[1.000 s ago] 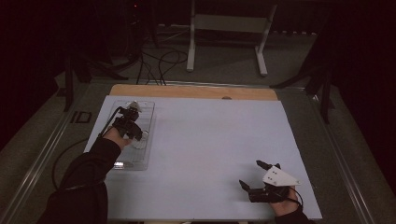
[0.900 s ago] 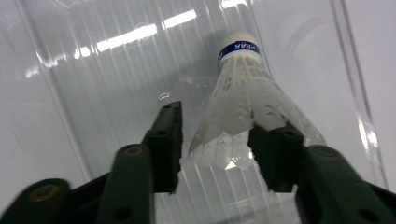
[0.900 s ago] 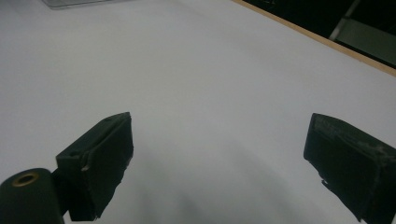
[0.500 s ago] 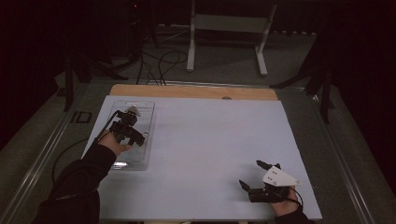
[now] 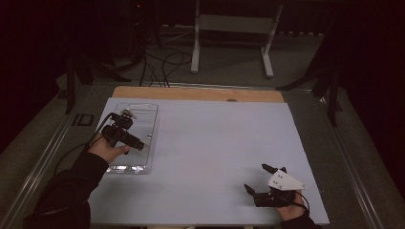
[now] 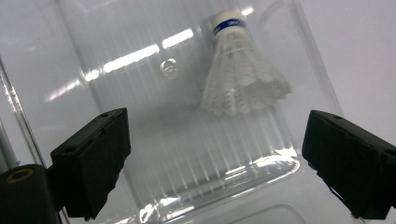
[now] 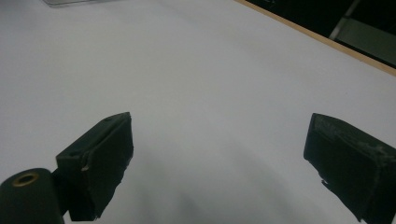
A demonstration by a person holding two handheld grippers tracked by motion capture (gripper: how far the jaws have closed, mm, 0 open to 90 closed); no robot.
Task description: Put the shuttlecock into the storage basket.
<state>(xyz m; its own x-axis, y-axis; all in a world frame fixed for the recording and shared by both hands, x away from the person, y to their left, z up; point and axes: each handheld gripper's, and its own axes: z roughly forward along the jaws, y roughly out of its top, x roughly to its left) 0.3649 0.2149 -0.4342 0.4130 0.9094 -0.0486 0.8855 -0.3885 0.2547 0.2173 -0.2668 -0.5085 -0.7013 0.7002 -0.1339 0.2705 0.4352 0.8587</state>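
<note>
A white shuttlecock (image 6: 240, 70) with a blue band on its cork lies on its side in a clear plastic tray (image 5: 143, 119) at the table's left. My left gripper (image 5: 129, 134) hovers over the tray, and its jaws have just been opening. In the left gripper view the left gripper (image 6: 217, 126) stands wide open with nothing between the pads; the shuttlecock lies just beyond them. My right gripper (image 5: 258, 179) rests near the front right of the white table sheet (image 5: 215, 143). The right gripper (image 7: 219, 126) is open too, over bare sheet.
A wooden strip (image 5: 200, 93) runs along the table's far edge. Beyond it stand a white metal frame (image 5: 234, 28) and floor cables (image 5: 162, 62). A small dark object (image 5: 84, 119) lies left of the tray, off the sheet.
The left hand has drawn back toward the person and lifted a little from the tray's far part. The right gripper has kept still.
</note>
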